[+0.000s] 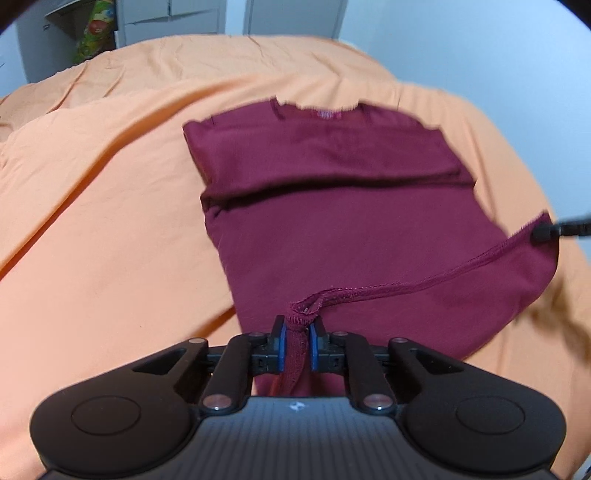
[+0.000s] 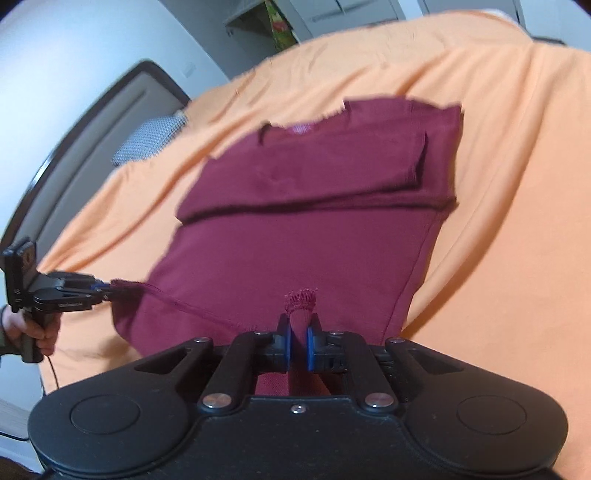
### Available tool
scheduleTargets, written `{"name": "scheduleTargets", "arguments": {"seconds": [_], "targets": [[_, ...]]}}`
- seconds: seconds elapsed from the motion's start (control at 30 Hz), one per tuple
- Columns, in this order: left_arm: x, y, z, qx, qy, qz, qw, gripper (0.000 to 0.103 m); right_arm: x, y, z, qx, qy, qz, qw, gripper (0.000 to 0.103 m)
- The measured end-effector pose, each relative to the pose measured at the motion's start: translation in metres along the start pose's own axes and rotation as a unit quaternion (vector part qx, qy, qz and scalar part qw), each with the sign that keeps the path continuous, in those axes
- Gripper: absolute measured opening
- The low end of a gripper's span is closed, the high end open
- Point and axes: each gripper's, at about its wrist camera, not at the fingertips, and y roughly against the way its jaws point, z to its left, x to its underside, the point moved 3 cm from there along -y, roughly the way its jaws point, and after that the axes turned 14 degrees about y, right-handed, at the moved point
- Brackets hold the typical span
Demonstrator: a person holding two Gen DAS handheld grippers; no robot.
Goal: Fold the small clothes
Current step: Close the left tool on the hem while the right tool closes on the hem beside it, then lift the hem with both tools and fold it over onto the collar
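A maroon T-shirt [image 1: 332, 206] lies on the orange bedsheet [image 1: 110, 240], collar at the far end, sleeves folded in across its body. My left gripper [image 1: 297, 338] is shut on the bottom hem at its left corner and lifts it. My right gripper [image 2: 299, 341] is shut on the hem at the right corner of the shirt [image 2: 306, 229]. The hem stretches between the two grippers above the sheet. The right gripper's tip shows in the left wrist view [image 1: 543, 233]; the left gripper shows in the right wrist view [image 2: 105, 287], held by a hand.
The bed's orange sheet [image 2: 517, 221] spreads wide on all sides of the shirt. A dark headboard [image 2: 74, 147] and a grey patterned pillow [image 2: 147, 138] stand at the left. White walls, cupboards and a colourful bag [image 1: 94, 29] lie beyond the bed.
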Motion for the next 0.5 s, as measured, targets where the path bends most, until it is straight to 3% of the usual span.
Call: {"name": "scheduleTargets", "arguments": {"seconds": [0.13, 0.5], "targets": [[0.010, 0.026, -0.005, 0.004, 0.026, -0.025, 0.9993, 0.012, 0.011, 0.032, 0.012, -0.009, -0.012, -0.028, 0.999, 0.008], [0.031, 0.093, -0.007, 0.007, 0.112, -0.075, 0.9908, 0.010, 0.044, 0.087, 0.036, -0.058, -0.038, -0.046, 0.996, 0.007]]}}
